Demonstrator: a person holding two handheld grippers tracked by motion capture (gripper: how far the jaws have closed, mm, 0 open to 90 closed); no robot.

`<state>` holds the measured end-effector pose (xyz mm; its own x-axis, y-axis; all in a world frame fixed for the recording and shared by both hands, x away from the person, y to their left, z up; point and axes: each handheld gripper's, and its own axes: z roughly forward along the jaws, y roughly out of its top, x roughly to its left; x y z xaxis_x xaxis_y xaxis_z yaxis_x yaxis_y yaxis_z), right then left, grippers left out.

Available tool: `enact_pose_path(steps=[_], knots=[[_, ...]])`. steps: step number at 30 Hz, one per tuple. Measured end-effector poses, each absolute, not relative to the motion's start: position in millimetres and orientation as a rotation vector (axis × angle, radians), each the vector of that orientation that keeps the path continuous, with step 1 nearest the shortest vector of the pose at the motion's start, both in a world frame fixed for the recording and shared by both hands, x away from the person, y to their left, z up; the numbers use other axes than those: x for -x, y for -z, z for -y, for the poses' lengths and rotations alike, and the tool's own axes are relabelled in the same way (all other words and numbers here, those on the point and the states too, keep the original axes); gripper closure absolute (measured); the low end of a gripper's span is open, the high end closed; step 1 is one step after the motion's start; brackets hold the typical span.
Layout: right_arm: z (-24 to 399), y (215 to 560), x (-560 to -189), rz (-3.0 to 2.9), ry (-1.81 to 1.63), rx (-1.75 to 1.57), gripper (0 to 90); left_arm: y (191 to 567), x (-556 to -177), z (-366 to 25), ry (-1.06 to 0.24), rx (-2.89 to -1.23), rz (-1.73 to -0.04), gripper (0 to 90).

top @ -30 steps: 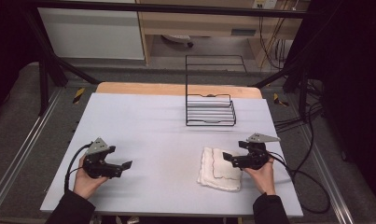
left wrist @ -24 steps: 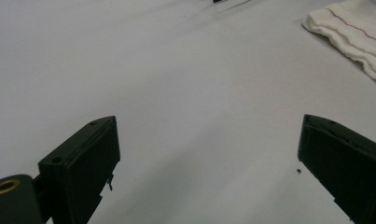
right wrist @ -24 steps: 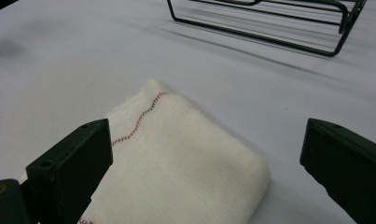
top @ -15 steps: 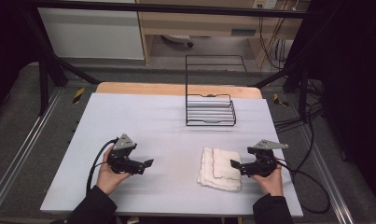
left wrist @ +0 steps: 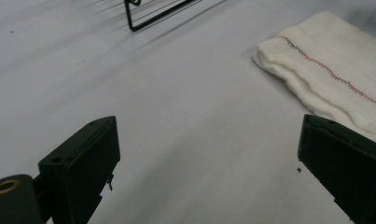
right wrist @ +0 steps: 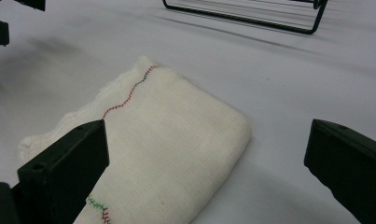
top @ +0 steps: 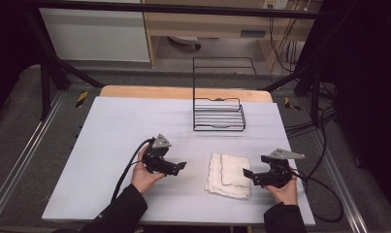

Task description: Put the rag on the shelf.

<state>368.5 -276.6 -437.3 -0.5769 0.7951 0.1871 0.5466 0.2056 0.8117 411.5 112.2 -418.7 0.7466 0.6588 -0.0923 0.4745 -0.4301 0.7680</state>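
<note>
Across the white table, the left gripper has slid toward the folded white cloth, jaws spread and empty; the right gripper, just opened wide, sits at the cloth's other edge, likely bracketing it.

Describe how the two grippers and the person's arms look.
Both the left gripper and the right gripper are black, with two blocky square-ended jaws. Each carries a grey three-cornered plate on top and trails a black cable. The person's sleeves are dark.
</note>
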Motion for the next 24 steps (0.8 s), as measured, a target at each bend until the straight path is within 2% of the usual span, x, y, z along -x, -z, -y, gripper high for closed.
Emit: enact_pose_path(steps=[10,16,24], knots=[[276,438,-368,-2.218,-1.305,-1.269,0.5,416,-429,-66,-0.263,-2.118,-0.849,8.0],[275,439,-369,-2.22,-1.3,-1.265,0.5,420,-442,-40,-0.256,-2.123,-0.89,13.9],[275,440,-369,-2.22,-1.299,-1.262,0.5,433,-449,-12,-0.199,-2.161,-0.898,27.6]])
